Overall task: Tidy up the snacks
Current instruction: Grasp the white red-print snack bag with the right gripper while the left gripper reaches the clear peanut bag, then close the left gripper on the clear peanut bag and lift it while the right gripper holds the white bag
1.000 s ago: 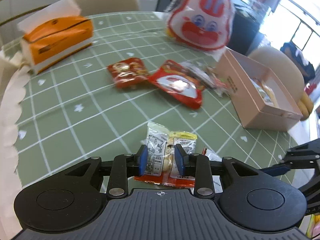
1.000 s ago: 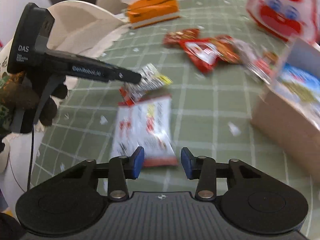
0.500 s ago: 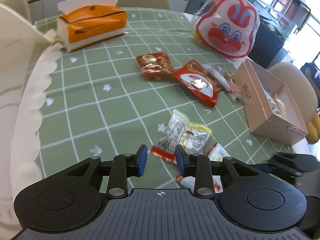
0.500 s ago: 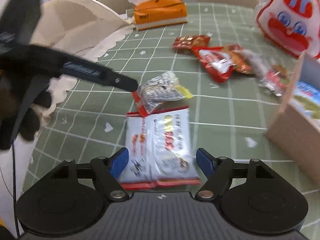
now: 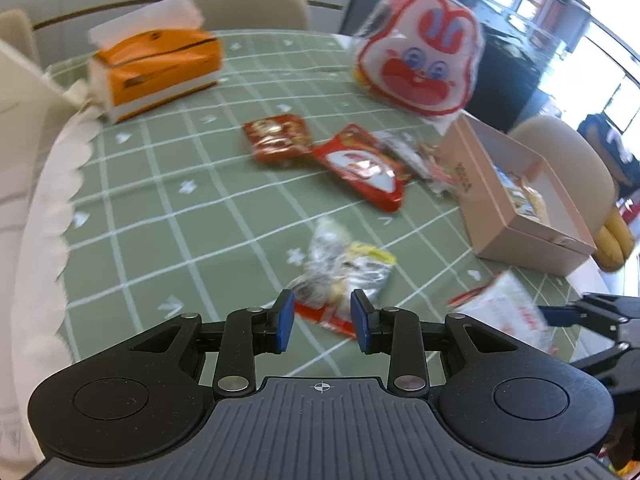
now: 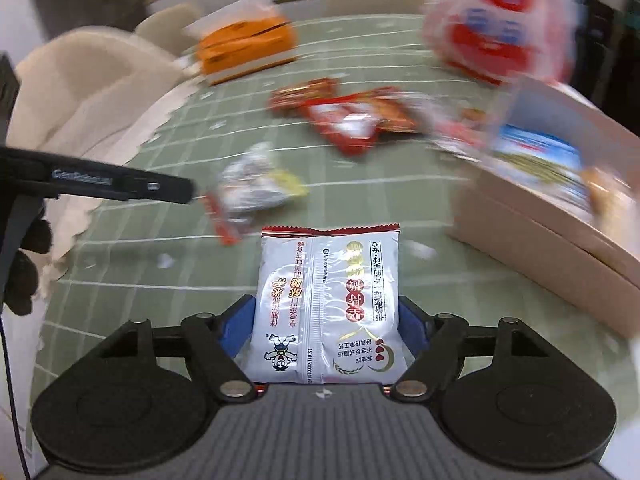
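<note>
Green-checked table (image 5: 168,184): box (image 5: 516,216) holds packets; right tongs (image 6: 326,326) clamp white packet (image 6: 326,304); left tongs (image 5: 322,320) apart.

Both wrist views look steeply down, close over the green table (image 5: 168,216); both share the far tissue box (image 6: 244,48) and cardboard box (image 5: 516,216).

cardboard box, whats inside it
The cardboard box holds at least one blue-and-yellow snack packet; its near wall hides the floor, so anything lower or further packets cannot be seen.
</note>
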A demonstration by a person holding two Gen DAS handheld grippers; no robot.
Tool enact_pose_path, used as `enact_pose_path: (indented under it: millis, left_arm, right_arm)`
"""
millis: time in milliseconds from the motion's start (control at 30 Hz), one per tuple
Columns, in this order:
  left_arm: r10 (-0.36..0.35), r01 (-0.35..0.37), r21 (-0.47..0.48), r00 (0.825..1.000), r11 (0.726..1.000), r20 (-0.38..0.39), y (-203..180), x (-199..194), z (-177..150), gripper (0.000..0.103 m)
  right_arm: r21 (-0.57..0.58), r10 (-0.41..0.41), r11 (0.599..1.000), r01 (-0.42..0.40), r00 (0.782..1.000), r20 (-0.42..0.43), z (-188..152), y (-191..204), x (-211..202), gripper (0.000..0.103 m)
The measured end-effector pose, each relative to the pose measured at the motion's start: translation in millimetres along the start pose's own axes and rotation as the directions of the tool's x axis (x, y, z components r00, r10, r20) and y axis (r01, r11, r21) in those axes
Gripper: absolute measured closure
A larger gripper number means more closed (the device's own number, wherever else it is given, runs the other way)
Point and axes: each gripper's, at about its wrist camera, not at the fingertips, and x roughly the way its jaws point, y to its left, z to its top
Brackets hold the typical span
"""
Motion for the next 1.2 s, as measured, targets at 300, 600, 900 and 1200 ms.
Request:
enact_pose_path:
  millis: [300, 600, 900, 1200]
  left_arm:
    - [0.090, -0.079, 0.274, 0.996, 0.958, -0.028, -55, 37, 0, 0.067]
    - [0.134, -0.111, 0.404, 0.990, 0.908, -0.030, -80, 49, -9, 0.042]
    - [0.066, -0.060, 0.401, 0.998, 0.914, -0.001, -74, 41, -21, 0.031]
    - [0.104, -0.087, 0.289, 0.994, 0.953, -0.043, -52, 52, -1, 0.034]
  right_arm:
    - [0.234, -0.190, 0.956, 0.175, 0.981, 0.043, -43, -69, -13, 0.027]
    - [0.148, -0.255, 0.960, 0.236, 0.959, 0.124, -61, -50, -4, 0.012]
    - [0.163, -0.274, 0.955, 0.246, 0.945, 0.178, -68, -50, -2, 0.004]
    - [0.164, -0.274, 0.956, 0.245, 0.944, 0.183, -69, -49, -2, 0.003]
